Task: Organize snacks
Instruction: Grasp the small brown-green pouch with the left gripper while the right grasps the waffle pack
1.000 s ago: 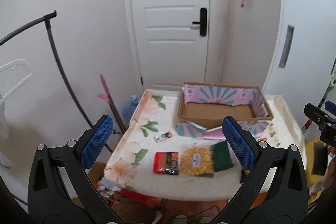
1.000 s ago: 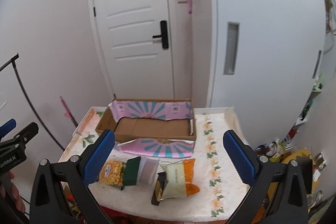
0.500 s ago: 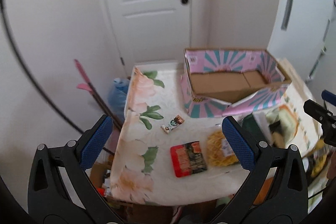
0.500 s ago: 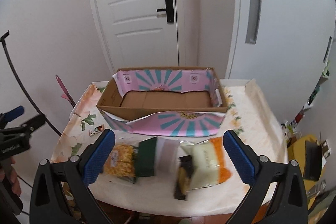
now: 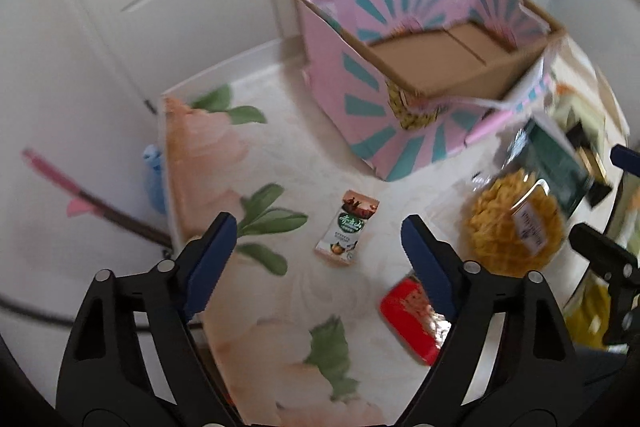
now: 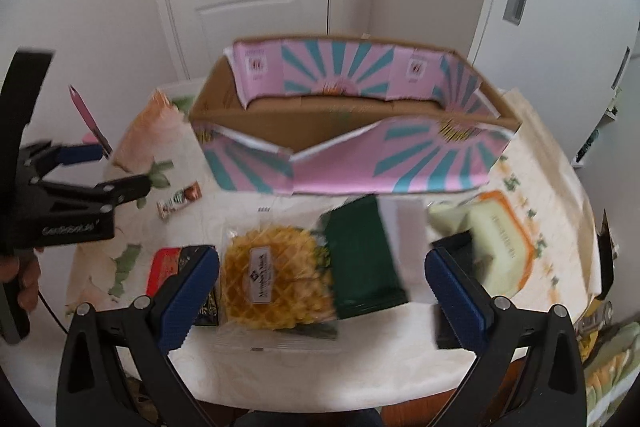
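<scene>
Small sachet point(image 5: 346, 228) lies flat, long axis toward the box point(image 5: 420, 59).

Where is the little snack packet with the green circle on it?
The little snack packet lies flat on the flowery tablecloth, alone in front of the pink and teal box. In the left wrist view it sits between the open left gripper fingers.

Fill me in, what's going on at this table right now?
A person is sorting snacks with a hand-held tool in each hand. The left tool, its jaws just narrowed but empty, hangs over the small snack packet. The right tool is open above the yellow waffle bag. The pink cardboard box holds no snacks yet.
</scene>
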